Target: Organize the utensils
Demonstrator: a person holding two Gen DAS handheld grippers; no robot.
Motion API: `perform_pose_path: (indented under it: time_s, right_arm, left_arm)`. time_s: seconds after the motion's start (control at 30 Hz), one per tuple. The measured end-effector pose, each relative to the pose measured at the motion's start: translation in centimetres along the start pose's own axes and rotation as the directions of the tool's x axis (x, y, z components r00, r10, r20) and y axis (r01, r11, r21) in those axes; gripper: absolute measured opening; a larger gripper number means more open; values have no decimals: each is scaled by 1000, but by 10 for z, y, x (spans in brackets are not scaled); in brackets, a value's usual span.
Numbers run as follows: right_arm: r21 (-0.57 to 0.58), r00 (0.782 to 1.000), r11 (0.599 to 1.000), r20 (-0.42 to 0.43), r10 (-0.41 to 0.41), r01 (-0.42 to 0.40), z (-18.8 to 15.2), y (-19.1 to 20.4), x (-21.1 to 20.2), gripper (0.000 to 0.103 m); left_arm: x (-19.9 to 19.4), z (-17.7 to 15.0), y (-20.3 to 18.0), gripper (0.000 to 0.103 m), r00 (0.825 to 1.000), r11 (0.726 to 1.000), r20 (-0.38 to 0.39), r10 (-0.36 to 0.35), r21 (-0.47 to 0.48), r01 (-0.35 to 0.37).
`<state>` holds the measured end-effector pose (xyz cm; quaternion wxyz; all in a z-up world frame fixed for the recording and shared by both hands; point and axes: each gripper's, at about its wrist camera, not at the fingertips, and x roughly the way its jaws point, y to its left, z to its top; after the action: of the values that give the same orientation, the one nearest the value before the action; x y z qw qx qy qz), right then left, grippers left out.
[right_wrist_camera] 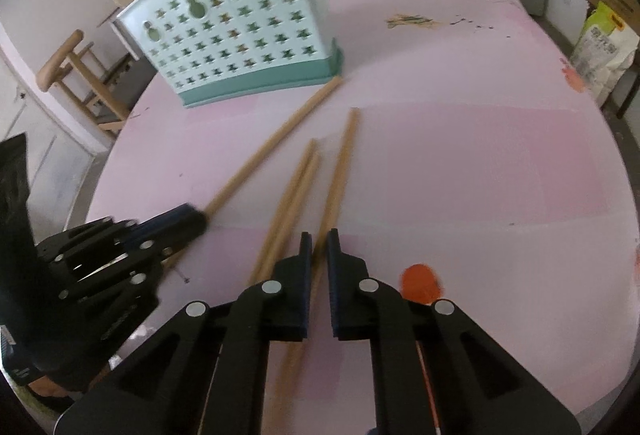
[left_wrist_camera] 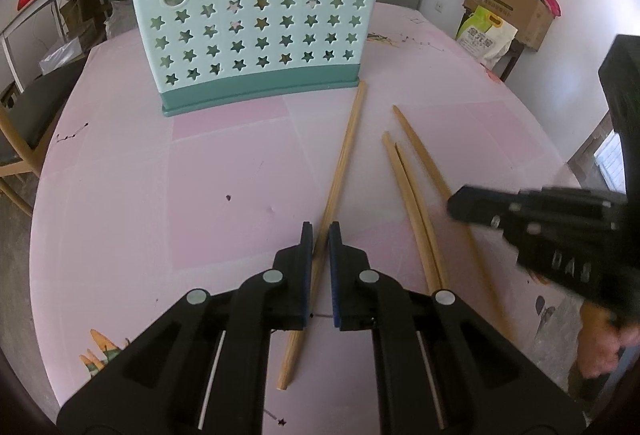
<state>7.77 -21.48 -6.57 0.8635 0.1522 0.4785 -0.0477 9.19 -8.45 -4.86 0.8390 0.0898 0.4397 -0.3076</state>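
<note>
In front of the holder [left_wrist_camera: 256, 23] on the counter [left_wrist_camera: 160, 175], each gripper pinches one chopstick, left gripper [left_wrist_camera: 320, 231] the one [left_wrist_camera: 340, 163] reaching the holder's base, right gripper [right_wrist_camera: 318, 239] another [right_wrist_camera: 340, 171], presumably to drop them in.

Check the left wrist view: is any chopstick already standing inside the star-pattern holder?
No. All four chopsticks lie flat on the pink table in front of the green holder.
</note>
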Motion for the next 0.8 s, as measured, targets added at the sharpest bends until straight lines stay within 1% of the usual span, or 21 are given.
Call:
perform_pose_path:
  time_s: [0.23, 0.3, 0.37, 0.4, 0.43, 0.5, 0.63, 0.73, 0.8]
  right_arm:
    - [48, 998, 997, 8, -56, 56, 1, -31, -9, 6]
    - [60, 998, 997, 5, -55, 55, 2, -38, -11, 6]
    - [66, 999, 997, -2, -38, 38, 3, -43, -12, 6]
    - [67, 1000, 997, -8, -26, 27, 4, -46, -11, 6]
    - [62, 1000, 998, -14, -21, 21, 5, -47, -10, 6]
    - [45, 1000, 999, -22, -23, 24, 9, -47, -9, 8]
    - [25, 1000, 1000, -21, -16, 17, 17, -47, -7, 17]
    - [-8, 999, 999, -22, -36, 36, 25, -45, -2, 20]
    - [-20, 998, 999, -29, -47, 46, 29, -47, 2, 20]
  left_arm:
    - [-21, -21, 13, 5, 999, 1000, -43, 5, -3, -6]
    - [-27, -27, 21, 5, 998, 1000, -59, 6, -13, -6]
    - [-31, -30, 31, 5, 997, 999, -76, -24, -38, 21]
    - [-32, -30, 33, 7, 996, 998, -83, -37, -49, 33]
    - [-33, -29, 38, 14, 994, 997, -94, -47, -61, 42]
    - [-37, -26, 41, 25, 996, 997, -79, -49, -62, 44]
    - [-38, -11, 43, 26, 998, 998, -57, -39, -45, 37]
    - [-32, 6, 37, 26, 999, 1000, -46, -26, -14, 25]
    - [-21, 19, 32, 26, 998, 1000, -57, -19, 6, 20]
